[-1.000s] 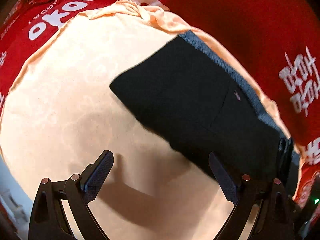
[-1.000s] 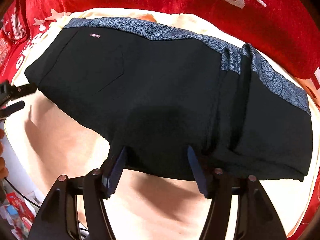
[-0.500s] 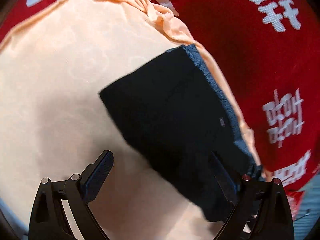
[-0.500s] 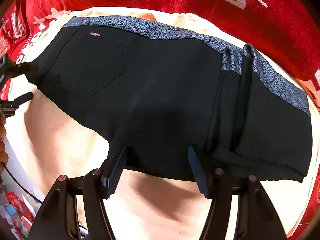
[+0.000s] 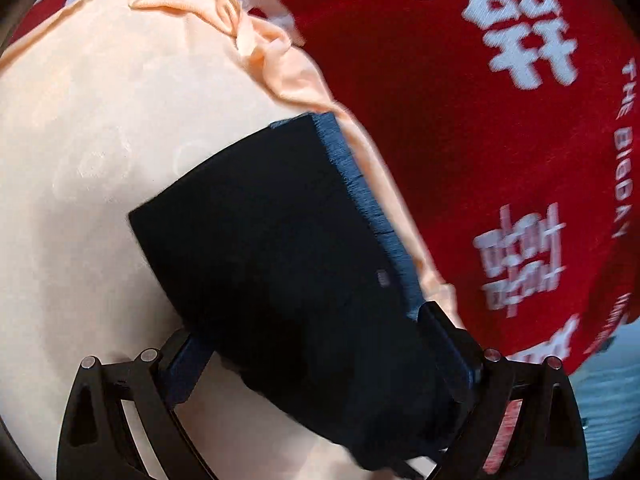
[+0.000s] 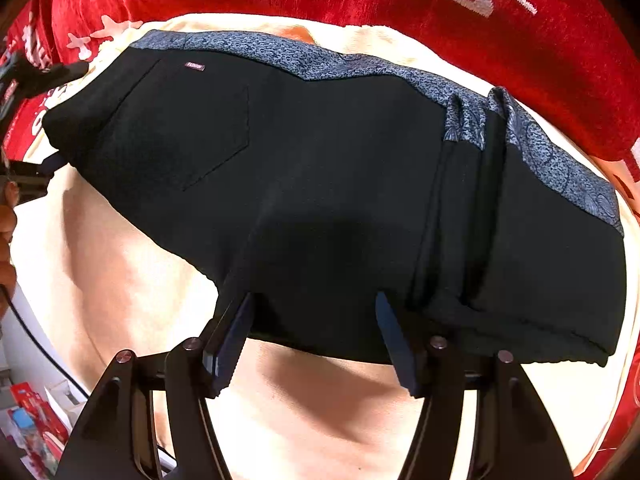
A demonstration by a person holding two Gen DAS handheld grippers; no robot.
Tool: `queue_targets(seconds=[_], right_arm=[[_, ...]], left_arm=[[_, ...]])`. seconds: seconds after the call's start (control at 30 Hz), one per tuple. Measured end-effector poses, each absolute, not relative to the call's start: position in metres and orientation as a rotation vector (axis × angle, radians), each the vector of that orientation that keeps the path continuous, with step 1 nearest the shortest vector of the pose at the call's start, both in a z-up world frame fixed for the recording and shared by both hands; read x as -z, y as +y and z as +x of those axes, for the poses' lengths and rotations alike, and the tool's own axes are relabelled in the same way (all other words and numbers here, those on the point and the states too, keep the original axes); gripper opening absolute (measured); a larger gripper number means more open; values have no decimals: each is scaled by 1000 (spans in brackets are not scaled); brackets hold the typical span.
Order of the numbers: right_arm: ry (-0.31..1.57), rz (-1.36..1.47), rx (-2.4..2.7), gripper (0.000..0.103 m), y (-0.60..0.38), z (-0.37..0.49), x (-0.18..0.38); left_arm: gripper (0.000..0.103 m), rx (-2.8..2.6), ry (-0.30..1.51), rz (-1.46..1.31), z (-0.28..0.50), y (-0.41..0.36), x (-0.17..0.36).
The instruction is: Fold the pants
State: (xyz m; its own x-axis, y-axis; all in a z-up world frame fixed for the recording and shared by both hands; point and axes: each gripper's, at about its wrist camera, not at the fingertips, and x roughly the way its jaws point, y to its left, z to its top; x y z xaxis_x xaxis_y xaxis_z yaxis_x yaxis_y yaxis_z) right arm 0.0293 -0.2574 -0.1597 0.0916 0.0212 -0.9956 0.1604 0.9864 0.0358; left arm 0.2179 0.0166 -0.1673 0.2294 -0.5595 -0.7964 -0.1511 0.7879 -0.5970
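Black pants with a blue-grey patterned waistband lie folded flat on a peach cloth. My right gripper points straight down over the pants' near edge. It is open, its fingers astride the fabric with nothing pinched. In the left wrist view the pants run diagonally, and their near end lies between the wide-apart fingers of my left gripper, which is open. From the right wrist view the left gripper straddles the pants' left end.
The peach cloth lies on a red blanket with white lettering, which rings it at the back and right. A hand and a black cable show at the left edge. Coloured boxes sit at lower left.
My left gripper has rolled and moved in onto the pants' end, which now lies between its fingers instead of ahead of them. The right gripper and the pants have kept still.
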Motion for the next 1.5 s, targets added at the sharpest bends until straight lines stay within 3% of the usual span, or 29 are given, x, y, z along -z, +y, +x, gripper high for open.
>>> queue_targets(seconds=[0.2, 0.23, 0.33, 0.43, 0.6, 0.67, 0.77, 1.07, 1.3, 1.33, 1.37, 1.4, 1.43, 1.5], right_arm=[[1485, 135, 100, 67, -256, 31, 149], [1482, 139, 96, 67, -257, 32, 145], [1443, 151, 88, 67, -262, 38, 123], [1417, 202, 76, 67, -273, 54, 101], [1415, 290, -14, 68, -283, 105, 80], [1418, 299, -85, 78, -275, 134, 71], [1443, 352, -200, 81, -251, 174, 63], [1626, 188, -450, 82, -146, 247, 79], [1760, 174, -465, 82, -117, 267, 116], [1791, 171, -451, 79, -116, 267, 126], [1811, 161, -439, 70, -120, 265, 133], [1825, 154, -435, 31, -121, 261, 139], [1828, 166, -438, 22, -124, 258, 142], [1783, 186, -436, 19, -132, 252, 137]], left_arm=[[99, 252, 1407, -558, 227, -3, 177], [93, 230, 1402, -512, 227, -9, 174], [47, 154, 1387, -308, 225, -23, 167], [39, 176, 1327, -167, 217, -38, 155], [37, 222, 1118, 266, 177, -95, 129], [37, 241, 1061, 362, 164, -111, 125], [37, 248, 1016, 449, 155, -125, 125], [37, 264, 931, 574, 128, -151, 119], [37, 268, 913, 586, 118, -156, 115], [37, 271, 910, 591, 118, -156, 115], [37, 275, 906, 596, 117, -156, 115], [37, 281, 911, 595, 119, -156, 114], [37, 299, 924, 588, 116, -160, 114], [37, 310, 903, 604, 110, -163, 111]])
